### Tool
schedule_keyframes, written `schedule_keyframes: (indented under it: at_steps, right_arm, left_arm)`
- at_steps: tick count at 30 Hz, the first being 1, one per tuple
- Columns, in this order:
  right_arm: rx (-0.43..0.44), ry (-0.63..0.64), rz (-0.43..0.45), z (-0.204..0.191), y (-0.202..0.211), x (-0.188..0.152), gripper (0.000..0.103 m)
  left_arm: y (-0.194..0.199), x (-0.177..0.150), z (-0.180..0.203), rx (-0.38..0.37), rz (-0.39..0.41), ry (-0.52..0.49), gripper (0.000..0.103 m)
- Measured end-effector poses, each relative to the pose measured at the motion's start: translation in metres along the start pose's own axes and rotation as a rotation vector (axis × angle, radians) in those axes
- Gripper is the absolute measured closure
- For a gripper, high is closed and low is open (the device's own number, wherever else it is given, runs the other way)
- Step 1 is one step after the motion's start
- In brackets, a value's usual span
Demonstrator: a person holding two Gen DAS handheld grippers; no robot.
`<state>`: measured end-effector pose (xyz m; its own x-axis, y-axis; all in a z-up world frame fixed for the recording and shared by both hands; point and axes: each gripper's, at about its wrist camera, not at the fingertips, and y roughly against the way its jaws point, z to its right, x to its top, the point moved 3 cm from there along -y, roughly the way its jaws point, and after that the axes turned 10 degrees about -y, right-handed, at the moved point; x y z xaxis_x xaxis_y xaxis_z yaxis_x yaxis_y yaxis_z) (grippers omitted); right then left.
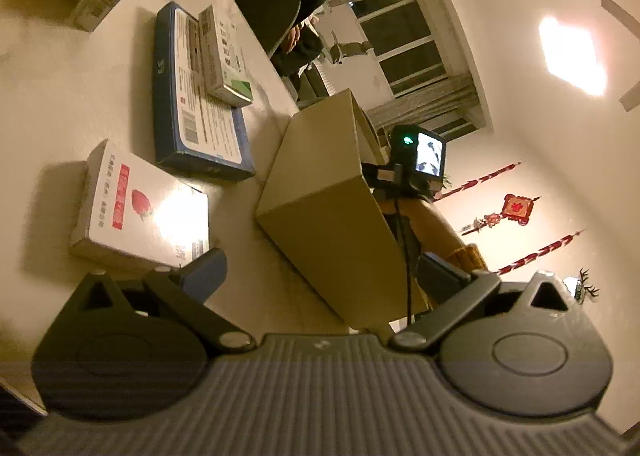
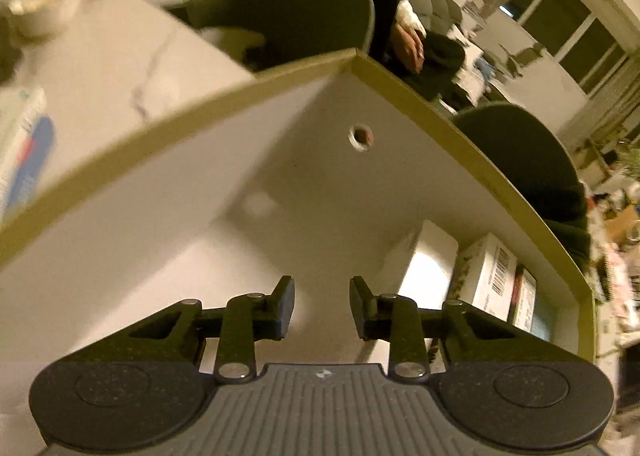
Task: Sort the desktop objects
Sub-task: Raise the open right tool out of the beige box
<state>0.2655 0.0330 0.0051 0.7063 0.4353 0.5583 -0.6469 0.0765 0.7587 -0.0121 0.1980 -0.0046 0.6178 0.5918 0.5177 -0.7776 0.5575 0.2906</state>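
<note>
While the white strawberry box (image 1: 140, 211) lies flat on the table (image 1: 60, 95) just beyond your left gripper (image 1: 320, 276), its long side runs away from you toward the blue box (image 1: 200, 95), so that hand is the nearer one. Its fingers stand wide apart with nothing between them; the left fingertip sits at the box's near corner. To the right stands the open carton (image 1: 328, 207). Your right gripper (image 2: 322, 306) points down into it, jaws narrowly parted and empty, with small boxes (image 2: 484, 276) already inside.

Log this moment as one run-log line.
left gripper: open, beside storage box | right gripper: empty, inside box above small cartons | table: three boxes left
</note>
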Motion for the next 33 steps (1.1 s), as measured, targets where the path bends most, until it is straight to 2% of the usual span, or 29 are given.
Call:
schedule_keyframes:
  at_steps: [4,9,12,15,21,24,26,31,33]
  right_arm:
    - [-0.101,0.069,-0.012,-0.006,-0.012,-0.003,0.071]
    - [-0.17,0.083,-0.003,-0.009,-0.021,0.0,0.077]
    - [-0.157,0.069,0.001,-0.006,-0.021,0.003,0.076]
    - [-0.122,0.039,0.031,0.0,-0.01,0.003,0.07]
    - [-0.038,-0.013,0.111,0.015,0.029,-0.003,0.057]
    - [-0.035,-0.021,0.147,0.023,0.047,0.001,0.055]
    - [-0.044,-0.033,0.17,0.028,0.056,0.004,0.051]
    - [-0.028,-0.065,0.229,0.038,0.083,-0.004,0.042]
    - [-0.023,-0.076,0.256,0.041,0.095,-0.01,0.041]
  left_arm:
    - [-0.003,-0.001,-0.002,0.006,-0.009,0.006,0.0]
    - [0.0,-0.001,-0.003,0.014,-0.005,0.006,0.0]
    - [0.003,0.001,-0.004,0.023,0.003,-0.001,0.0]
    - [0.008,0.003,-0.007,0.057,0.021,-0.024,0.0]
    - [0.025,0.007,-0.011,0.196,0.069,-0.096,0.0]
    - [0.032,0.008,-0.01,0.266,0.085,-0.143,0.0]
    - [0.035,0.009,-0.01,0.311,0.088,-0.167,0.0]
    - [0.038,0.009,-0.015,0.399,0.07,-0.212,0.0]
    - [0.036,0.008,-0.015,0.432,0.06,-0.237,0.0]
